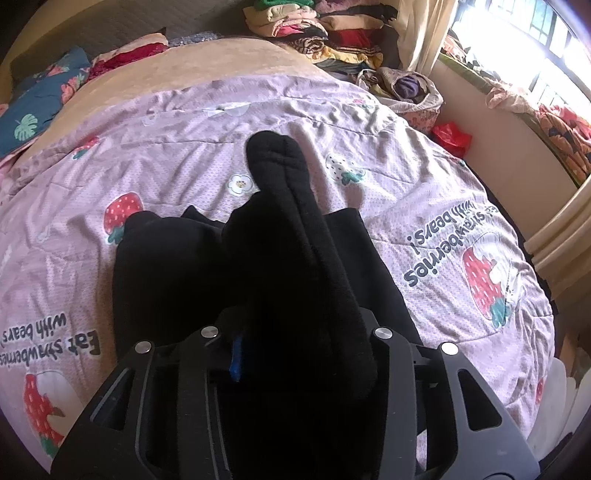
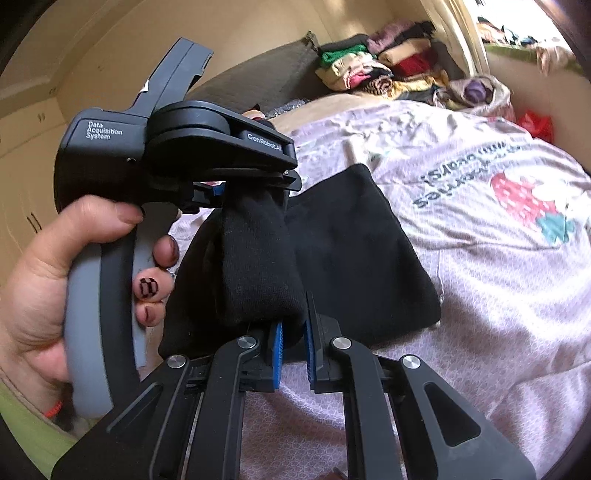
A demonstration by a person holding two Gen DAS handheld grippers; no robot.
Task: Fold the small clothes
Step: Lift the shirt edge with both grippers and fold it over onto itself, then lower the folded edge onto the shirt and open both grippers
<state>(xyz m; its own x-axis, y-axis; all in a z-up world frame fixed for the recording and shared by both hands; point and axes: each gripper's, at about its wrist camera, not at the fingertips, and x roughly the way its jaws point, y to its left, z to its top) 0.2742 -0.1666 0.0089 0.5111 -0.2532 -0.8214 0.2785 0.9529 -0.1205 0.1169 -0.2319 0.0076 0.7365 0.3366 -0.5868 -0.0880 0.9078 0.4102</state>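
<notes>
Cloth fills your left wrist view: a black garment [image 1: 288,229] runs up from between the fingers of your left gripper [image 1: 291,354] and rises as a thick folded ridge over the pink strawberry-print bedspread [image 1: 424,206]. More of the same black fabric lies flat on the bedspread to either side. A blue pad [image 1: 235,358] shows just left of the cloth; whether the pads actually press on it you cannot tell from here. Piled clothes [image 1: 325,29] sit at the far end of the bed.

From your right wrist view, your right gripper [image 2: 293,349] pinches a bunched end of the black garment [image 2: 258,258] between its blue pads [image 2: 277,350]. Your left hand [image 2: 74,266] holds the left gripper [image 2: 255,188] above, its jaws around the garment's other end. A flat black panel [image 2: 362,251] rests on the bedspread [image 2: 498,295] beside it.
</notes>
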